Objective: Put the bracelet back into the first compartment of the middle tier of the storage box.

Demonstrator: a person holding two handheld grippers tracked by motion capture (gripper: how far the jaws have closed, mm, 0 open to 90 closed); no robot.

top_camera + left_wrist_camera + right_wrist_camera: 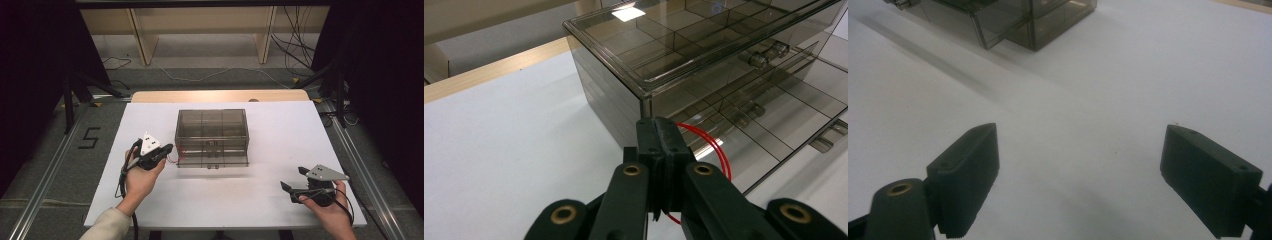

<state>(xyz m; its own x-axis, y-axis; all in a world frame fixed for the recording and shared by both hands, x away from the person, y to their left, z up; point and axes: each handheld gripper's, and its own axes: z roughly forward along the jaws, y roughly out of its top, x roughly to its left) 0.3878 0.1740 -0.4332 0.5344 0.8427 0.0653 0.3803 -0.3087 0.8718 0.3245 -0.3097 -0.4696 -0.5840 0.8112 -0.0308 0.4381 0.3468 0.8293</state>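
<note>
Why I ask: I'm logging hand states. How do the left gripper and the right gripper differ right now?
The left gripper has its jaws shut on a red loop; the right gripper stands open and empty. The left is at the corner of the clear box; the right is apart from it, over the bare white table. Both are black and hand-held.

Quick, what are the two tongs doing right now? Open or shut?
Left tongs: shut on a red loop, right beside the clear box.
Right tongs: open, holding nothing, over the white table.

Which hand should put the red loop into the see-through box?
Probably the left: the left gripper sits at the box's corner, jaws shut on the red loop. The right gripper waits farther off, open.
</note>
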